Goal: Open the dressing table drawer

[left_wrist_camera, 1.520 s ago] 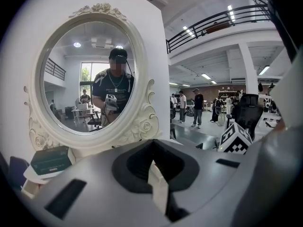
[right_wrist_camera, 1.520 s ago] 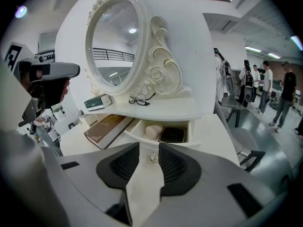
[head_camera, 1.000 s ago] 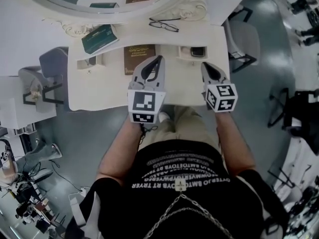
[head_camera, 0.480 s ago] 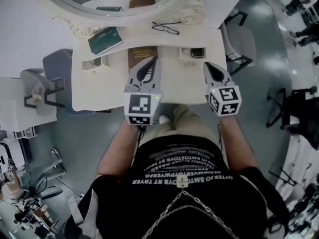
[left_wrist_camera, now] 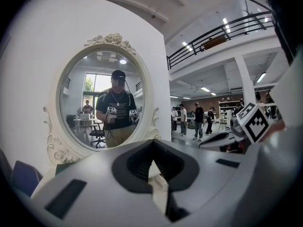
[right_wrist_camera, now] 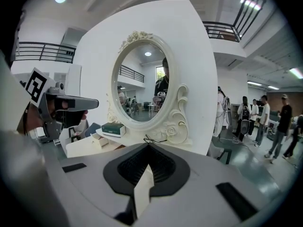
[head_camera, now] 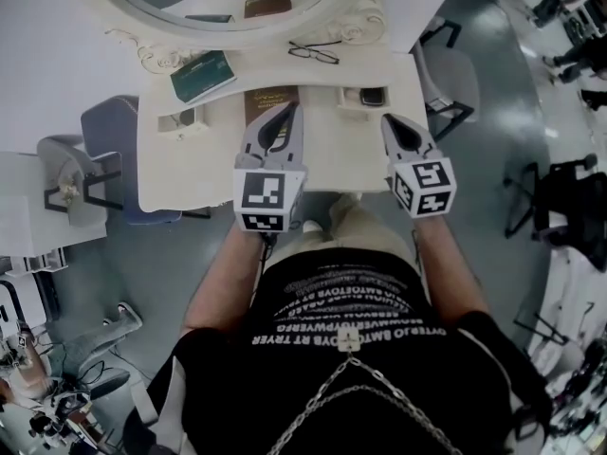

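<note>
White desk [head_camera: 351, 150] with an oval mirror [head_camera: 228, 3] standing along its back edge. On top: green box [head_camera: 203, 75] at back left, lying askew; brown book [head_camera: 270, 98] in the middle; glasses [head_camera: 315, 52] just in front of the mirror frame. Two small compartments sit either side of the book, left compartment [head_camera: 180, 118] and right compartment [head_camera: 365, 96], each with something dark inside that is too small to tell.

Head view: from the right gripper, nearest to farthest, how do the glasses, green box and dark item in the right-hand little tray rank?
1. Dark item, just ahead of the right gripper.
2. Glasses, farther back, centre.
3. Green box, far left.
</note>
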The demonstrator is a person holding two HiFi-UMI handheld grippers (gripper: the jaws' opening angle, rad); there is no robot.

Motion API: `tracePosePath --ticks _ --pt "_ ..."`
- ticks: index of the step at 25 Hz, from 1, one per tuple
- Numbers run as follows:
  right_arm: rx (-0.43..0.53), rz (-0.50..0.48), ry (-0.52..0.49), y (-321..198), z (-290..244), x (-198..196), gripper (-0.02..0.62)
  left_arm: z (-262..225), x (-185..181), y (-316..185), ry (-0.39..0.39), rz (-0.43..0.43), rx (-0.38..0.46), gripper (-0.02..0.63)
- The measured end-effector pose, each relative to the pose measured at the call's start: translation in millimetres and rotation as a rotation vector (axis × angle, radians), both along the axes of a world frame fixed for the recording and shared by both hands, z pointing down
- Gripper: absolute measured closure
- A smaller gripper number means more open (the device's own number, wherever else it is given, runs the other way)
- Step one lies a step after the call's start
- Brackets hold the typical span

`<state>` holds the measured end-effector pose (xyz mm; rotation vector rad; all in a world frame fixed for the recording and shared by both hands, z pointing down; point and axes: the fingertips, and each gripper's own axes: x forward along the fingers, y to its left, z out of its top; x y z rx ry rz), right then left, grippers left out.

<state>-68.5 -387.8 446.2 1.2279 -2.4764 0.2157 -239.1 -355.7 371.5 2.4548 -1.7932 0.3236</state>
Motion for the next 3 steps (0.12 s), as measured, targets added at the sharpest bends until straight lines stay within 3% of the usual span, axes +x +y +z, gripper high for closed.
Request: tracePosePath --ticks 3 --pt "0.002 -0.006 0.005 4.0 -3.5 -2.0 0.594 -2.3 -0.3 2.1 0.005 -0.001 0.002 0.603"
